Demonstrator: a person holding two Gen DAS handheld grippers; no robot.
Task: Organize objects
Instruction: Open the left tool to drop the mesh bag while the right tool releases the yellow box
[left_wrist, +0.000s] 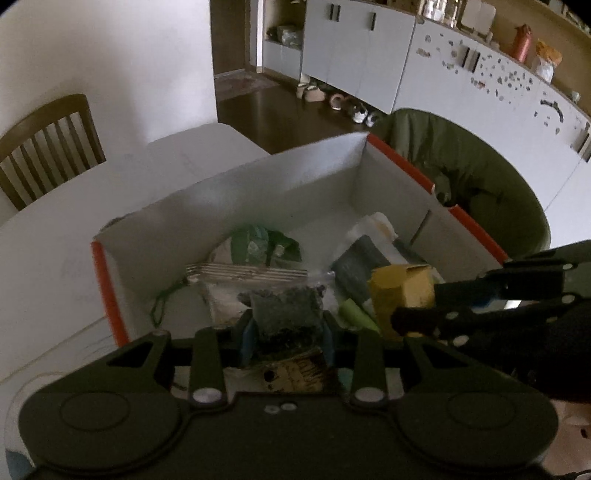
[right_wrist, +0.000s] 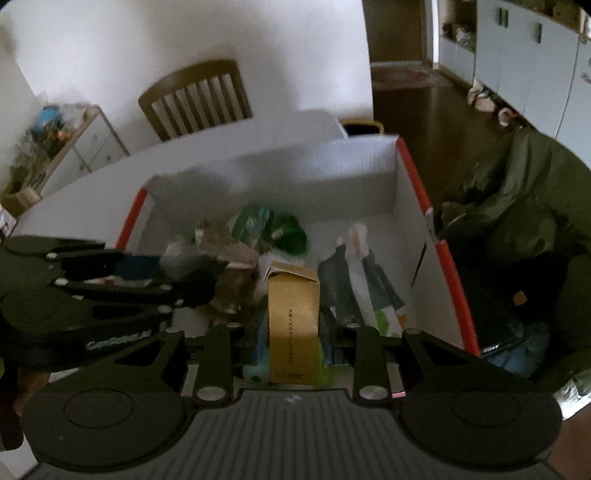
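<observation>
Left tongs: your left tongs (left_wrist: 287, 332) pinch a clear zip bag (left_wrist: 280, 314) of dark bits, the blue pads pressed on both its sides; its ribbed seal sits at 12 o'clock from the pads.
Right tongs: your right tongs (right_wrist: 293, 332) pinch a yellow carton (right_wrist: 293, 317), upright between the pads, its opened flap at the top.
Box: a white cardboard box (left_wrist: 258, 192) with orange edges stands on the white desk (left_wrist: 55, 251); both tongs point down into it.
Where the held things are: the zip bag hangs over the near middle of the box; in the left view the yellow carton (left_wrist: 400, 299) is at 3 o'clock from the bag, with the right tongs (left_wrist: 413, 317) reaching in from the right.
Box contents: a green packet (left_wrist: 264, 245) lies at 12 o'clock from the bag, near the far wall; a dark pouch (left_wrist: 356, 267) with white wrapping lies at 1 o'clock, towards the right wall.
Right view: the left tongs (right_wrist: 207, 284) come in at 9 o'clock from the carton; its pads are blurred there.
Surroundings: a wooden chair (right_wrist: 195, 99) stands beyond the desk at 11 o'clock; green fabric (right_wrist: 517, 206) lies just beside the box's right wall.
</observation>
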